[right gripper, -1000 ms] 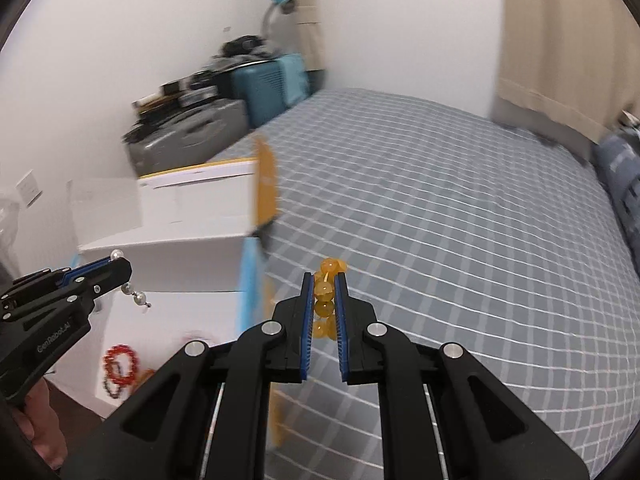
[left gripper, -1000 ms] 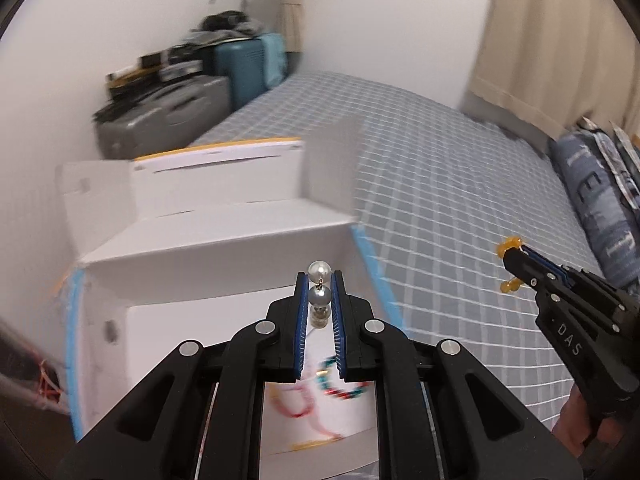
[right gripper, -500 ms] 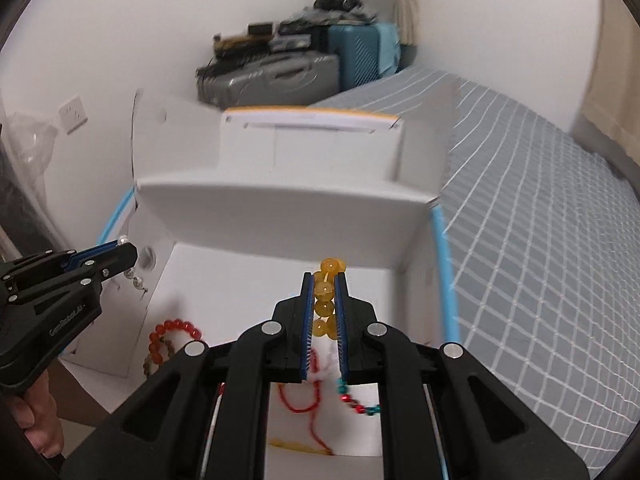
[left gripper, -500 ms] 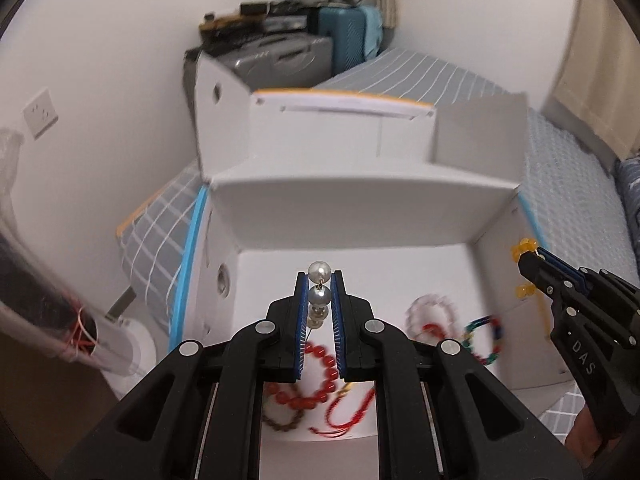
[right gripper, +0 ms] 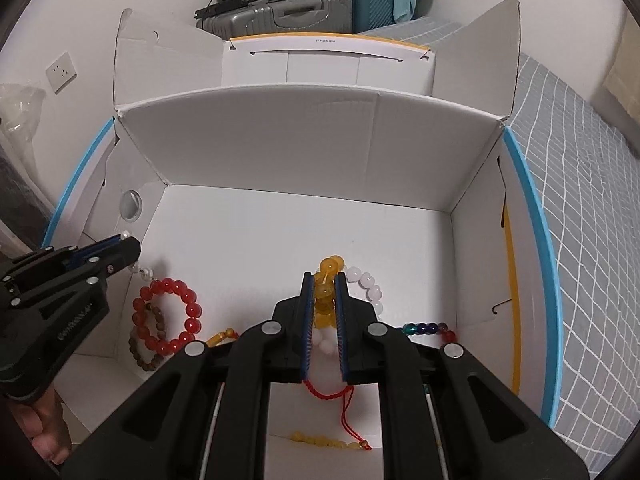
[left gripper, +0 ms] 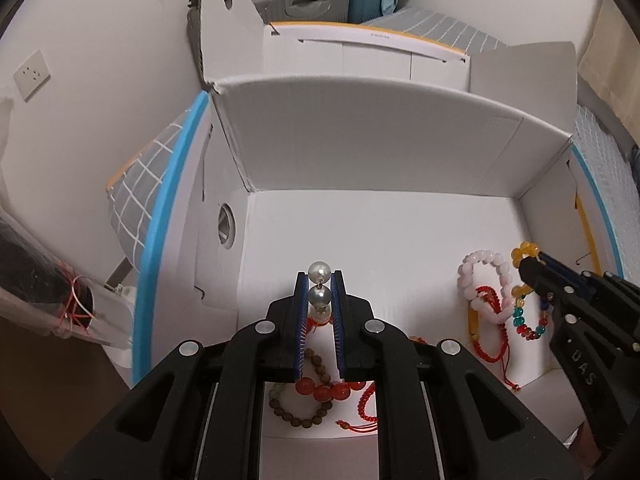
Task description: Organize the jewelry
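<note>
Beads of the light, limp pearl strand sit pinched in the left gripper and the amber bracelet in the right gripper, above the white cardboard box.

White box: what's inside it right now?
On the white box floor: red bead bracelet, brown bead bracelet, pink bead bracelet, multicolour bead bracelet, red cords. The grippers cover part of the floor.

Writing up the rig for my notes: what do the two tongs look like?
Both tongs, left and right, are matte black plastic with silver round fasteners and blue ribbed pads lining the fingers. White lettering marks their sides. A bare hand holds the left one.
</note>
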Demonstrator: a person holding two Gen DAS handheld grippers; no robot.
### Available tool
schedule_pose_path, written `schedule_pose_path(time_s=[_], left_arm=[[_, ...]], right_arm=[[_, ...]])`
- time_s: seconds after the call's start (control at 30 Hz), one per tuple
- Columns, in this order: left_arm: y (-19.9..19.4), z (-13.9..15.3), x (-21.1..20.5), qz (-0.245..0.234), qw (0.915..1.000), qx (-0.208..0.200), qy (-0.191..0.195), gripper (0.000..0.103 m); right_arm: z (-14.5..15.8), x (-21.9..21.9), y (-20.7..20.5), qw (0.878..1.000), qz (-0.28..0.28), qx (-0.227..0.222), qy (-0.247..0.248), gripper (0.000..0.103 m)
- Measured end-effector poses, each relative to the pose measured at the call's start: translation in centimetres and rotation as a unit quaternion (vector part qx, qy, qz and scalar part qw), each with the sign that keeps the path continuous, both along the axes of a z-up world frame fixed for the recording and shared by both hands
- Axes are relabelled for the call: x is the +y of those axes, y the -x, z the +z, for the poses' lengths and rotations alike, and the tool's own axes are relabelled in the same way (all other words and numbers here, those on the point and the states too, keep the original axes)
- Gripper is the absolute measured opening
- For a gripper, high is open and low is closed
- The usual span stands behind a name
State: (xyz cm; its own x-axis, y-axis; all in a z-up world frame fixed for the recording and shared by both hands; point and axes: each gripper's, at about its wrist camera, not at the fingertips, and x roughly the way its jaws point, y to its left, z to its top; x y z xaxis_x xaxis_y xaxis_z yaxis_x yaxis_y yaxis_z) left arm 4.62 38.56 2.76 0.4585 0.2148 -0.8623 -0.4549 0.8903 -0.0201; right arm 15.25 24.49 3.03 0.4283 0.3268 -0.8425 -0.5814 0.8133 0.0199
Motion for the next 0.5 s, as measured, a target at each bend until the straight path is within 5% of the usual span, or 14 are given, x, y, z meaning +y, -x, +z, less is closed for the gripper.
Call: schedule_pose_path(time_s=[0.23, 0.27, 0.33, 0.5], left_arm=[[0.1, -0.1, -0.2, -0.001, 1.0, 0.002, 0.001, 0.015], [0.1, 0.0, -0.3, -0.001, 1.0, 0.002, -0.001, 0.019], [0.4, 0.4, -0.5, 0.0, 1.0, -0.005, -0.005, 0.039], [1.7, 2.5, -1.2, 0.006, 0.9989, -0.034, -0.031, 0.065]], right_arm=[[-0.2, -0.3, -0.4, 1.0, 0.001, 0.019, -0.01, 0.019], [0.0, -0.4, -0.3, 1.0, 0.002, 0.019, -0.017, 0.033], [0.6, -0.7, -0.2, 1.0, 0.001, 0.011, -0.025, 0.046], [2.8, -1.9, 1.1, 0.999, 0.005, -0.025, -0.048, 0.075]])
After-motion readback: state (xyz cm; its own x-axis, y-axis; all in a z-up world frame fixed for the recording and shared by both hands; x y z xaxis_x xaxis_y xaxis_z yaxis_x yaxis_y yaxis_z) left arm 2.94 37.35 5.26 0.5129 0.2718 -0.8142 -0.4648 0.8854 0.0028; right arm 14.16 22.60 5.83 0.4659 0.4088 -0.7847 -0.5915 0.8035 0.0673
